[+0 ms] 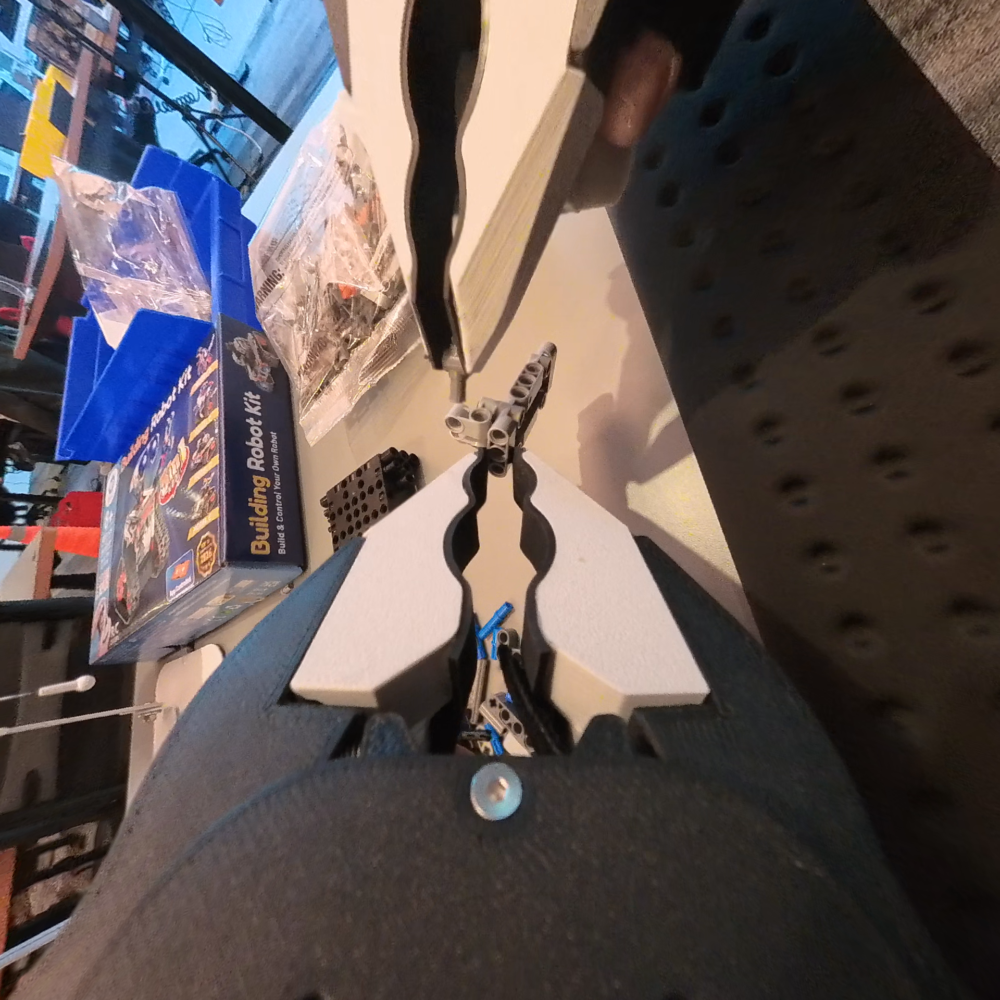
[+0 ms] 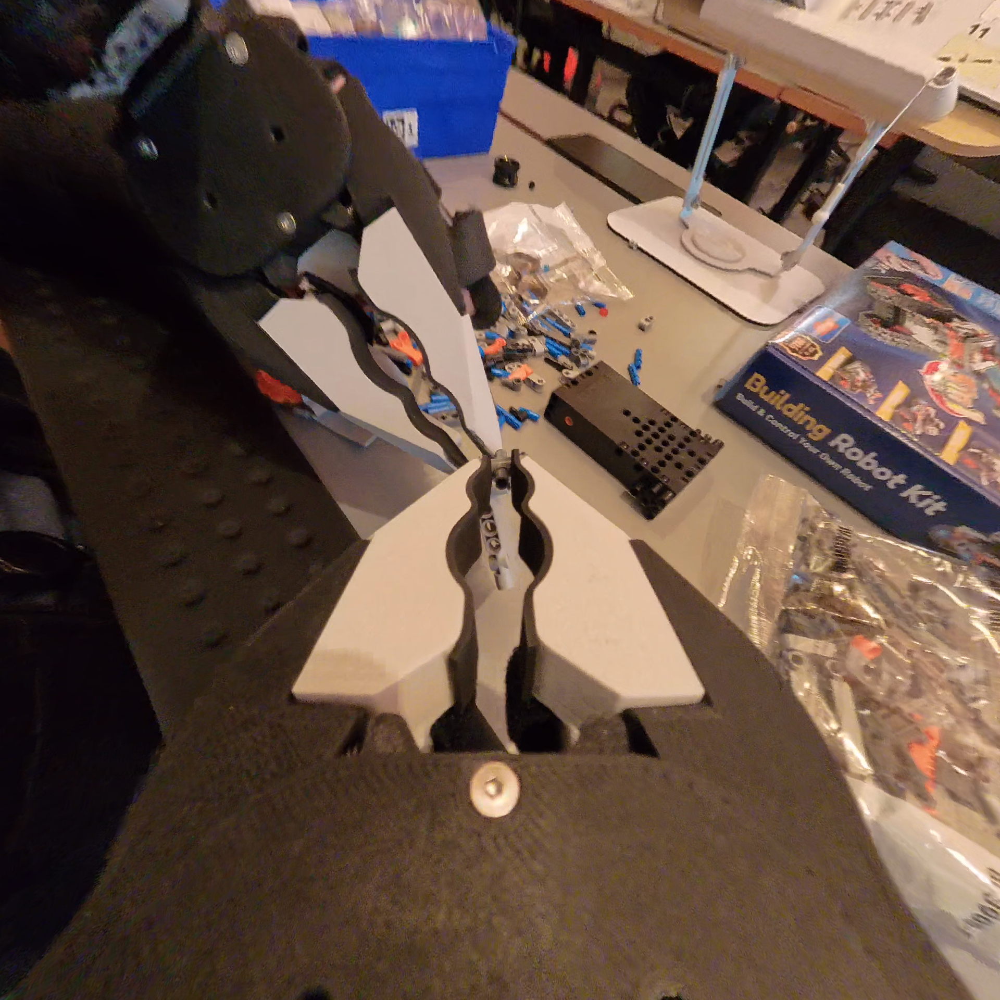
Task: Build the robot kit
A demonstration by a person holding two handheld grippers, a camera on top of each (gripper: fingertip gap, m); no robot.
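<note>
My left gripper (image 1: 495, 460) is shut on a small grey connector assembly (image 1: 484, 425) with a black holed beam (image 1: 533, 379) sticking out beyond it. My right gripper (image 1: 453, 368) comes in from above, shut on a short grey pin (image 1: 459, 383) whose end sits just above the connector's left end. In the right wrist view my right gripper (image 2: 500, 457) pinches the pin at its tips. The left gripper (image 2: 473, 449) meets it from the upper left. The beam (image 2: 495, 535) shows through the gap between my right fingers.
On the grey table (image 2: 703, 346) lie a black perforated block (image 2: 633, 438), a pile of loose blue, grey and orange pieces (image 2: 541, 346), a blue kit box (image 2: 866, 406), clear bags of parts (image 2: 866, 649), a white lamp base (image 2: 714, 254) and a blue bin (image 2: 433, 92). My two grippers' fingertips are within a few centimetres of each other.
</note>
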